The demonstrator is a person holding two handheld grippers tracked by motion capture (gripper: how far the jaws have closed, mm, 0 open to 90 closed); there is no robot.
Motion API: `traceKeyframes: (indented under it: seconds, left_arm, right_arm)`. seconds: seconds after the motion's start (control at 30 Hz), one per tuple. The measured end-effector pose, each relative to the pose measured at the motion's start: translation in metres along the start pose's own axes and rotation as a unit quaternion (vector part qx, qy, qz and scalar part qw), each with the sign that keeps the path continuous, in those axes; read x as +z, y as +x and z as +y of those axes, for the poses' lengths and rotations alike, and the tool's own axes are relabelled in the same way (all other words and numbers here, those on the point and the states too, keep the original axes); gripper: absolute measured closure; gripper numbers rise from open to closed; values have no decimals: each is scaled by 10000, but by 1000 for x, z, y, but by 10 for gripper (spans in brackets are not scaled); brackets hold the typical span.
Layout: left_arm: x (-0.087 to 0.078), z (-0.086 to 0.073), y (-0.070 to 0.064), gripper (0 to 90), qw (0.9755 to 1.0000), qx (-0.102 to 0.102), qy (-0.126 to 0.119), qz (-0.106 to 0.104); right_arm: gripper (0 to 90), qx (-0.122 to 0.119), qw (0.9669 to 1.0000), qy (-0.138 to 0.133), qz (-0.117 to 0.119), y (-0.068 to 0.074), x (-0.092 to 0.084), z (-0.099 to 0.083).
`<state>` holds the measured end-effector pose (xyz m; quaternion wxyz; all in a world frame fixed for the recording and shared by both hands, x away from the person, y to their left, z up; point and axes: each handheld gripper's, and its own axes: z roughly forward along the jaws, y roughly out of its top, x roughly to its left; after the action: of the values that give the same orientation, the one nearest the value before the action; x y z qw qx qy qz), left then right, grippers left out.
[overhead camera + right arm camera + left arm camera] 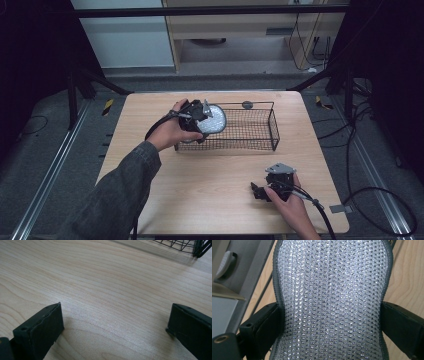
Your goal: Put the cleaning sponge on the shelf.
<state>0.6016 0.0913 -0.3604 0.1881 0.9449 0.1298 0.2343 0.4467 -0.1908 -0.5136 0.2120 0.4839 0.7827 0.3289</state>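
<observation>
A: Table (210,175) first: one. On its far side, one wire basket (250,131).

B: One shiny silver pad (214,119)?

A: Yes, over the basket's left end, standing on edge, pinched by the left gripper (200,117). The right gripper (262,192), near right, is spread wide.

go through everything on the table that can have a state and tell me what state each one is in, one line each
Left gripper: shut on the silvery mesh pad, held at the basket's left end.
Round silvery mesh pad with grey rim: clamped between both jaws, squeezed inward at the sides.
Black wire basket: upright on the table.
Right gripper: open, jaws wide apart over bare wood.
Light wooden table: carrying the basket.
</observation>
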Motion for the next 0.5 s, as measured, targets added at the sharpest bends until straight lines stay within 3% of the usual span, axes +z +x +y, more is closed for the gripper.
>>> traceKeyframes:
  seconds: [0.17, 0.5]
  left_arm:
    - [2, 6, 6, 53, 9999, 74, -44, 77]
    - [1, 9, 16, 54, 9995, 69, -7, 317]
  right_arm:
    - [3, 87, 10000, -18, 25, 1, 0, 0]
    - [4, -17, 10000, 3, -11, 0, 0, 0]
